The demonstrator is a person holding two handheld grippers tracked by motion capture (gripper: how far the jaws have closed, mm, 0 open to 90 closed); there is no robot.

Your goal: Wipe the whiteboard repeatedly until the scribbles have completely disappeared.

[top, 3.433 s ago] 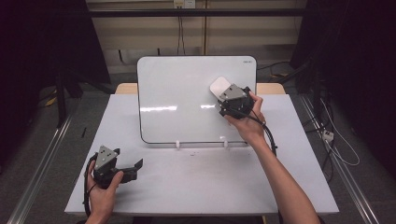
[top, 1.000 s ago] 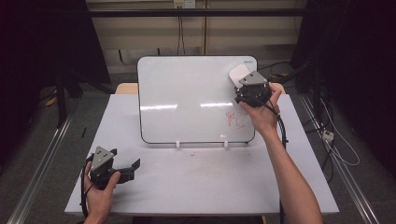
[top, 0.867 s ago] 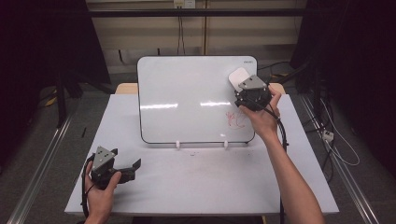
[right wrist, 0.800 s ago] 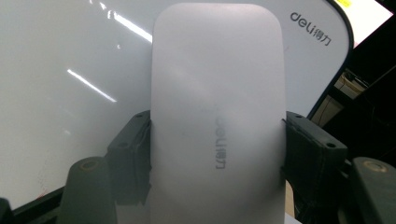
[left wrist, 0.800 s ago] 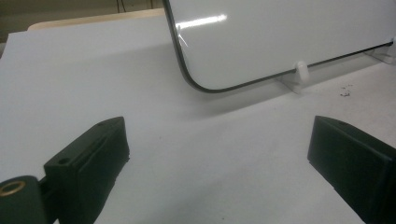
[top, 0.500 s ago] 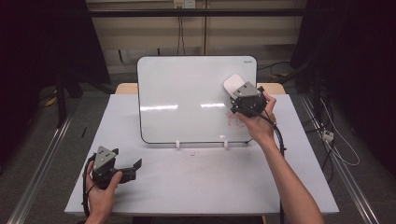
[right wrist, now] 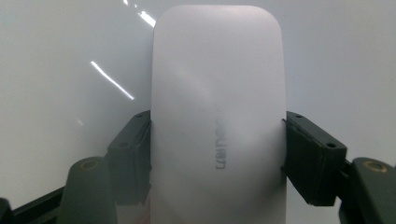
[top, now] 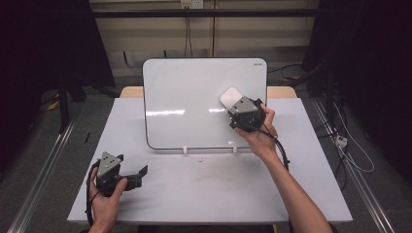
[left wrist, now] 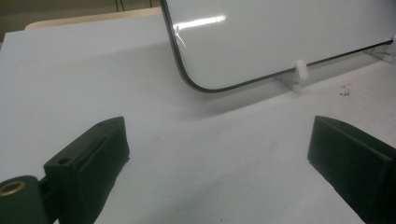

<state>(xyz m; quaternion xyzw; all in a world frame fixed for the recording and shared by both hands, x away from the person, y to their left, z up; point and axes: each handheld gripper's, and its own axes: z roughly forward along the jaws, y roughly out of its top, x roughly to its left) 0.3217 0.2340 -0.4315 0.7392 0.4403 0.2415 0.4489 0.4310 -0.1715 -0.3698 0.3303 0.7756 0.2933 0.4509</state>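
Observation:
A white board (top: 184, 97) stands upright on two small white feet at the back of the table. My right gripper (top: 234, 103) is shut on a white oblong eraser (top: 229, 96) and holds it flat against the board's right half. In the right gripper view the eraser (right wrist: 217, 116) sits between the two black pads (right wrist: 135, 149), with the board's surface (right wrist: 56, 93) behind it. My left gripper (top: 140, 173) rests on the table at the front left, jaws wide open with nothing between them. Its own view shows the board's lower corner (left wrist: 196, 79) ahead.
The white table (top: 204, 194) has bare room in front of the board. A white foot clip (left wrist: 299, 72) holds the board's lower edge, and a few dark crumbs (left wrist: 344, 91) lie near it. Dark floor, rails and cables surround the table.
My right gripper has carried the eraser from the board's upper right corner down and to the left across its face. The left gripper has stayed put.

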